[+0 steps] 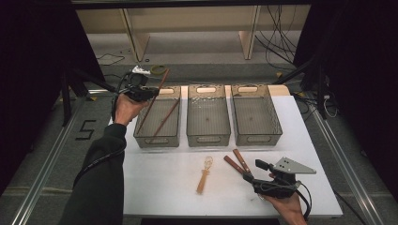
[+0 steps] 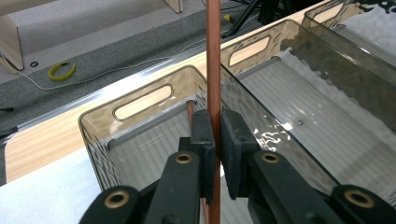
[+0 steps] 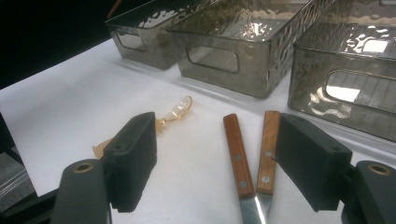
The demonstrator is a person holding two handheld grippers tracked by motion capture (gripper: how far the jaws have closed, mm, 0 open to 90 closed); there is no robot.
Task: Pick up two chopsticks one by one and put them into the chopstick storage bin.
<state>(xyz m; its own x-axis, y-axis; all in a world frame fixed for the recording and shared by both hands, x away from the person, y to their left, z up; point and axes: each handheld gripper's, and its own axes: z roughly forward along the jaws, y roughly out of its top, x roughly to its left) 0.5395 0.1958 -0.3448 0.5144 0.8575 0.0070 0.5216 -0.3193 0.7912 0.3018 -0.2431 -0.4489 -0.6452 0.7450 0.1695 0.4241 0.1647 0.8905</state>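
the left bin (image 1: pixel 157 123) already holds one chopstick (image 1: pixel 165 120), and a second chopstick (image 2: pixel 213 70) is clamped between the closed jaws of the left gripper (image 1: pixel 149 93) above its far end. it should be lowered along the bin's length before being released, while the right gripper (image 3: pixel 215 158), jaws wide open and empty, is kept over the two knives (image 3: pixel 252 154).

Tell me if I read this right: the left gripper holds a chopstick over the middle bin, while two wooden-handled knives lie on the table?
Not quite: in the high view the left gripper holds the chopstick over the leftmost bin, not the middle one. The two knives do lie on the table.
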